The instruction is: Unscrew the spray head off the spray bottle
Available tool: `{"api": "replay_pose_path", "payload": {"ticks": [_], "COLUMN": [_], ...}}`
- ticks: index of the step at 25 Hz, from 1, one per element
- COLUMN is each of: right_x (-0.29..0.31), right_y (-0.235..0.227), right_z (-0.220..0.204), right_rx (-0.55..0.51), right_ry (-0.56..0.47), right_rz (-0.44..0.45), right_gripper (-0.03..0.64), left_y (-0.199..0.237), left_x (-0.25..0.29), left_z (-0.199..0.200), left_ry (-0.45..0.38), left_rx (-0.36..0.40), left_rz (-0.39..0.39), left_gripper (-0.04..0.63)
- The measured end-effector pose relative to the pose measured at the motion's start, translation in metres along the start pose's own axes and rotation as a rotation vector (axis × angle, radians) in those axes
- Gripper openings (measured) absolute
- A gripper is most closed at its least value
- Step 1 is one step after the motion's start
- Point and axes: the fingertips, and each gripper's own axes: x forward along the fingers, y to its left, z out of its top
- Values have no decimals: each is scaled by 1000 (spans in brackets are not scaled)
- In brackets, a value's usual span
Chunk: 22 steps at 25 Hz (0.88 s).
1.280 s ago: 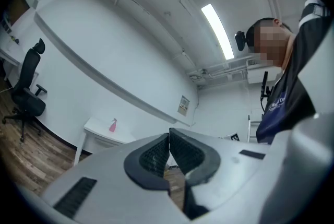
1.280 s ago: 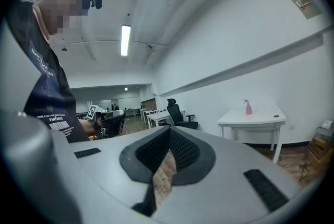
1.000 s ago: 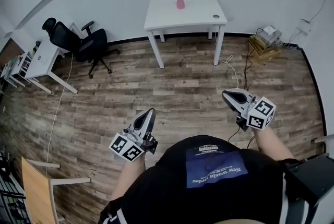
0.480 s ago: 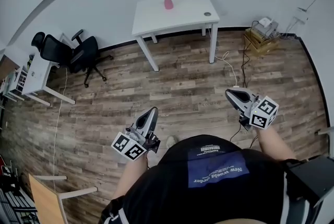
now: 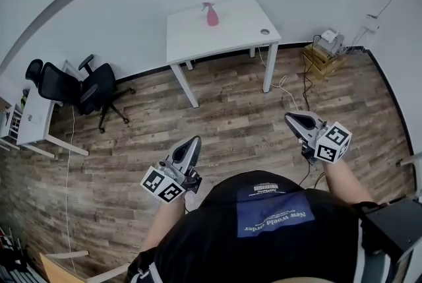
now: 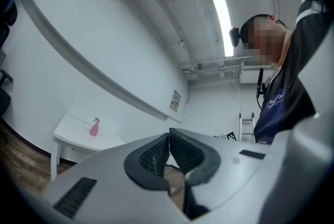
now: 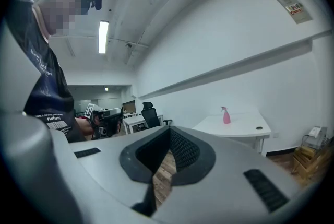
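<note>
Holding nothing, left hand-held gripper (image 5: 192, 142) seen with jaws pressed together; right hand-held gripper (image 5: 289, 118) likewise closed, empty. Wood floor (image 5: 224, 117) seen beyond. Pink spray bottle (image 5: 211, 14) stood upright on white bench (image 5: 231, 34) by wall, well apart from both.

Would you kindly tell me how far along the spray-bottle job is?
Nothing is done: the pink spray bottle stands on the white table across the room, head on. In hand: nothing; left gripper and right gripper are shut, empty. Remaining: approach, grip, unscrew.
</note>
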Motion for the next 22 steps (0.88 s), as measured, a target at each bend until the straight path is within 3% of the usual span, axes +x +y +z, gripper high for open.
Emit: {"api": "replay_pose_path", "payload": {"ticks": [10,16,22], "right_x": [129,171,182], "right_y": [23,14,-28], "right_z": [12,20,12], "right_rx": [-18,-18,13], "right_ry": [5,11,19], "right_rz": [19,45,55], "right_gripper": [-6,-6,-6], "left_y": [114,151,167], "left_x": [-45,-45,-12], "left_z": [45,51,42], "left_ry": [-24,-24,0], "left_rx": [-11,-28,-27], "left_rz": [23,50,65], "left_gripper": [-9,-9,-9]}}
